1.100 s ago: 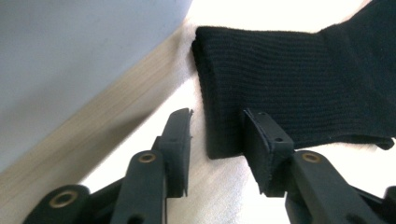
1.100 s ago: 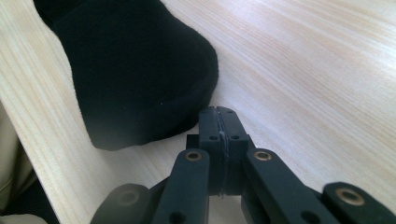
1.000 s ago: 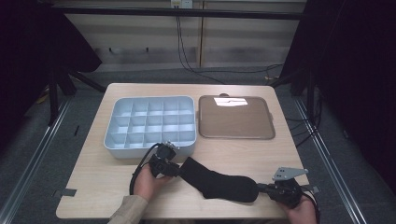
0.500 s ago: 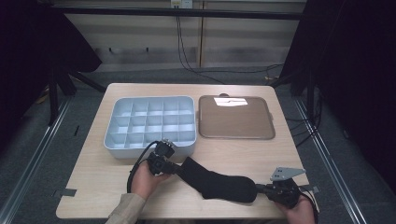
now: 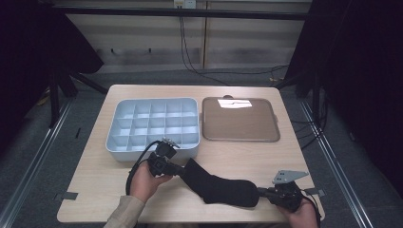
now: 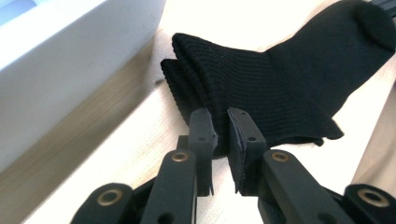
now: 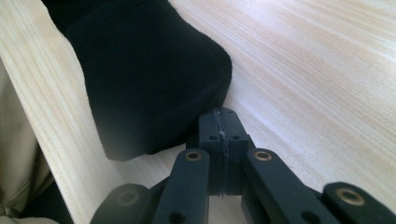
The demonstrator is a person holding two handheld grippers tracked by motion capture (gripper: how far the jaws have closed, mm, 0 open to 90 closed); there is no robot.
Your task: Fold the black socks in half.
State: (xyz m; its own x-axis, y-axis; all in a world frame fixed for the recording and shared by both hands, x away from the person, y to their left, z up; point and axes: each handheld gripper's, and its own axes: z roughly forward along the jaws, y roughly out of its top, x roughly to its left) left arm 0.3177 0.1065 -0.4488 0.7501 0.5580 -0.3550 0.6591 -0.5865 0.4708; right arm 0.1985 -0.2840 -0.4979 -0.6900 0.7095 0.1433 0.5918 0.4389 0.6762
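Sock (image 5: pixel 219 186) work: your left claw (image 6: pixel 219 128) pinches its cuff, the right claw (image 7: pixel 219 122) is clenched flush at its toe, grip unclear. Lift both ends evenly, clear of the compartment tray (image 5: pixel 153 124) behind that sock.

Black ribbed sock (image 5: pixel 219 185); pale blue organiser (image 5: pixel 153 126); brown tray (image 5: pixel 239 119)

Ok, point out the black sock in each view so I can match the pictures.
High view: the black sock lies near the front table edge, between both grippers.
Left gripper view: its ribbed cuff sits upper centre, at the jaws.
Right gripper view: its toe sits upper left.
Shared landmark: the pale wooden table.
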